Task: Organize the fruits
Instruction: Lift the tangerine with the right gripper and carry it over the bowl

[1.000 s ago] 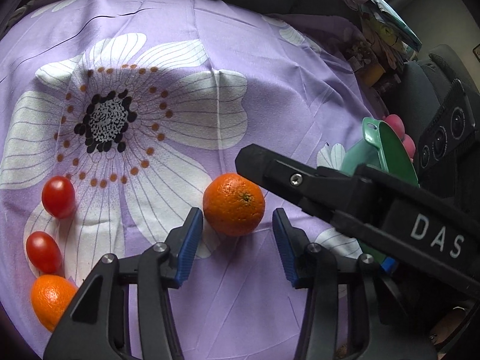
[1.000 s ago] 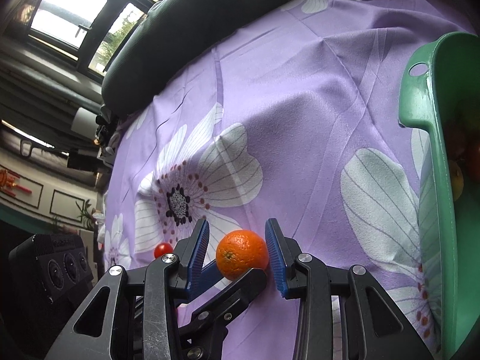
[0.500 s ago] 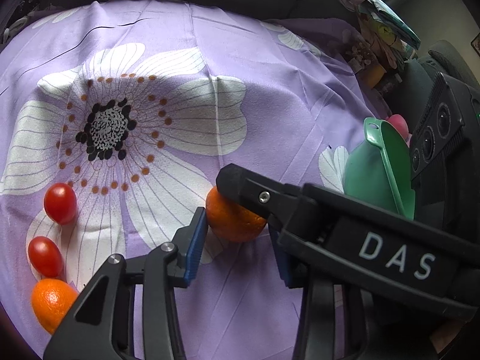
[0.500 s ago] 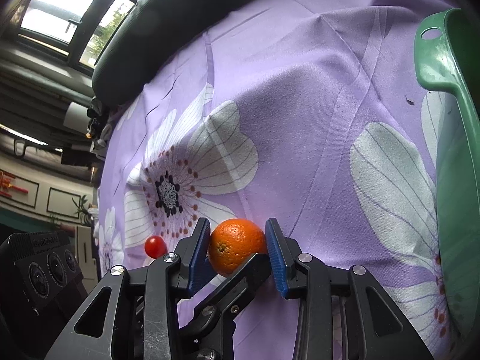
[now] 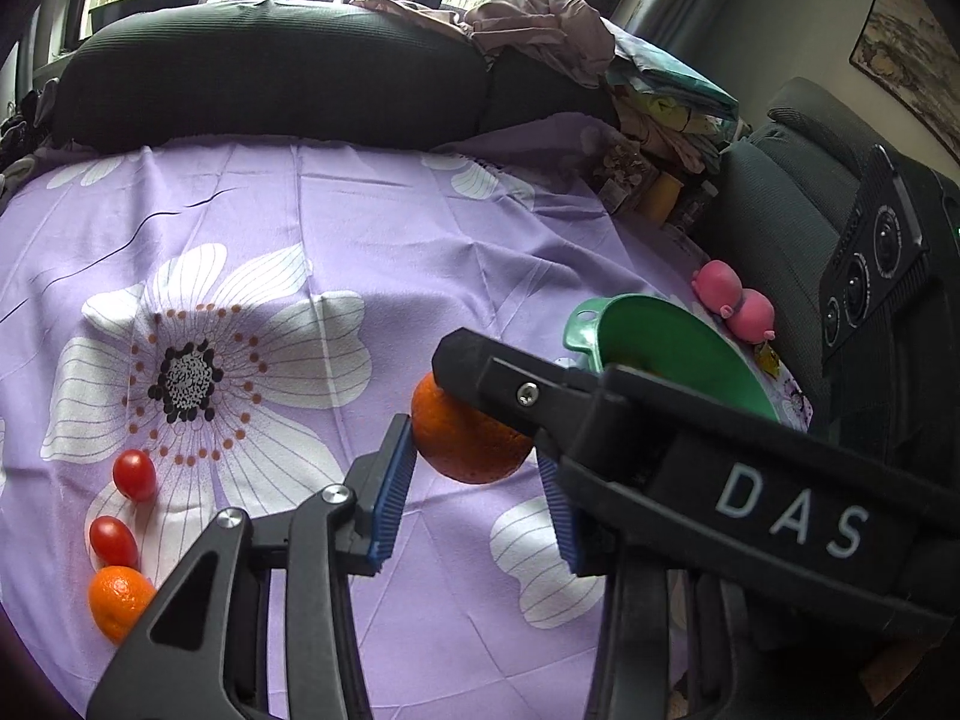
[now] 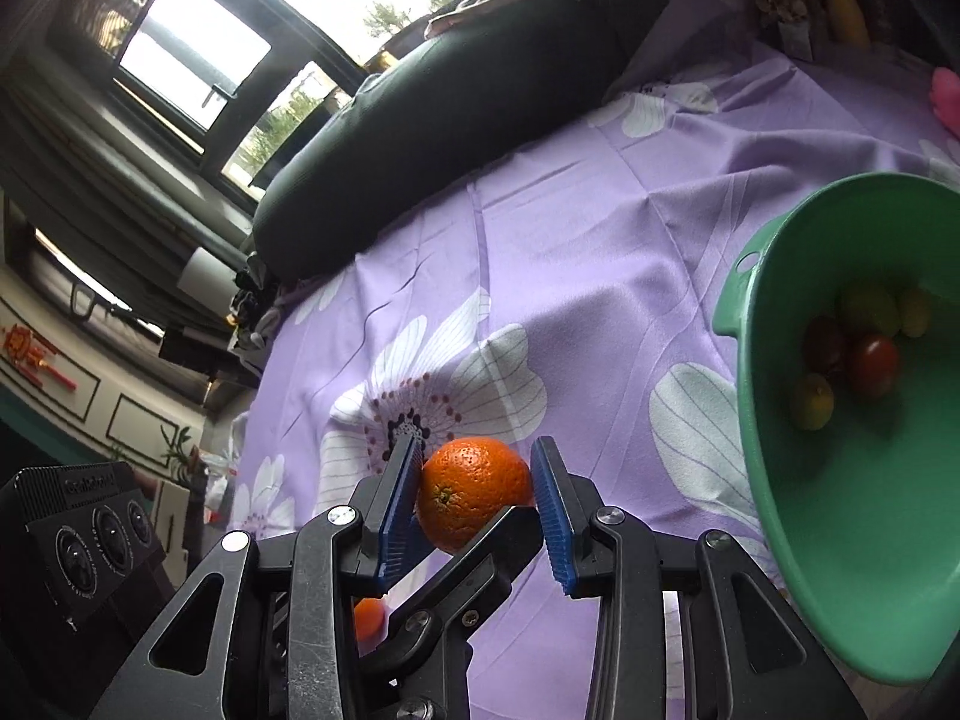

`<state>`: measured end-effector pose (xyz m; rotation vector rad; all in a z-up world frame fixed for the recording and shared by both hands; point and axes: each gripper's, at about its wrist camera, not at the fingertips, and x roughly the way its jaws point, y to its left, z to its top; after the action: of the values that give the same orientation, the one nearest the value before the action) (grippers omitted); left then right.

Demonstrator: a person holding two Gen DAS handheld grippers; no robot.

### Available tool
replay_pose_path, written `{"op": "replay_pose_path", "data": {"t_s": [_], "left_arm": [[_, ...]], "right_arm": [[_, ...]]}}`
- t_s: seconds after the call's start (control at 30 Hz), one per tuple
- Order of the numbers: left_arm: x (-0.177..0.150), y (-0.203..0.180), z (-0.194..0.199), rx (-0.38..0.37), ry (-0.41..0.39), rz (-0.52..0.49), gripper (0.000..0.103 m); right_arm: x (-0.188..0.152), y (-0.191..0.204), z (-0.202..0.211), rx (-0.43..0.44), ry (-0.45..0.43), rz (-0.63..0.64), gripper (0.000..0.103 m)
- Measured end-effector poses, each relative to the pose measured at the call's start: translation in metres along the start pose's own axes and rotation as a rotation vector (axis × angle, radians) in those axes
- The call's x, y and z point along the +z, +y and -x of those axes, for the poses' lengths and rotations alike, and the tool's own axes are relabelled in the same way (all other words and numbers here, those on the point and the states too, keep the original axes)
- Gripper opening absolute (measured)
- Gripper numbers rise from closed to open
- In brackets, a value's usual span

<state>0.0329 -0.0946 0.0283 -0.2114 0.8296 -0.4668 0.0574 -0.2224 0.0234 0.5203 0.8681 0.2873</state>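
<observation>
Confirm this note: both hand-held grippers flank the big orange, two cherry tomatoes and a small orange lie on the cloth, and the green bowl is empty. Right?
Not quite: the green bowl is not empty. The right wrist view shows several small fruits inside it. The rest holds: the left hand-held gripper and right hand-held gripper flank the big orange, with two cherry tomatoes and a small orange on the cloth.

orange (image 6: 474,489) held betw tongs pads, nr green bowl (image 6: 780,450).

An orange (image 5: 468,438) sat between the left gripper's (image 5: 474,492) blue pads, the right gripper (image 5: 600,420) crossing it, left of a green bowl (image 5: 678,348).
</observation>
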Motion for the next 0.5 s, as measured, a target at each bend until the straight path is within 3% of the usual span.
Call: {"op": "replay_pose_path", "data": {"t_s": [0.2, 0.5], "left_arm": [[0.005, -0.037, -0.003, -0.07, -0.043, -0.055, 0.041], [0.006, -0.081, -0.027, -0.19, 0.0, -0.11, 0.04]], "right_arm": [[0.007, -0.01, 0.038, -0.034, -0.101, -0.001, 0.039], [0.01, -0.04, 0.078, -0.162, -0.216, -0.056, 0.039]]}}
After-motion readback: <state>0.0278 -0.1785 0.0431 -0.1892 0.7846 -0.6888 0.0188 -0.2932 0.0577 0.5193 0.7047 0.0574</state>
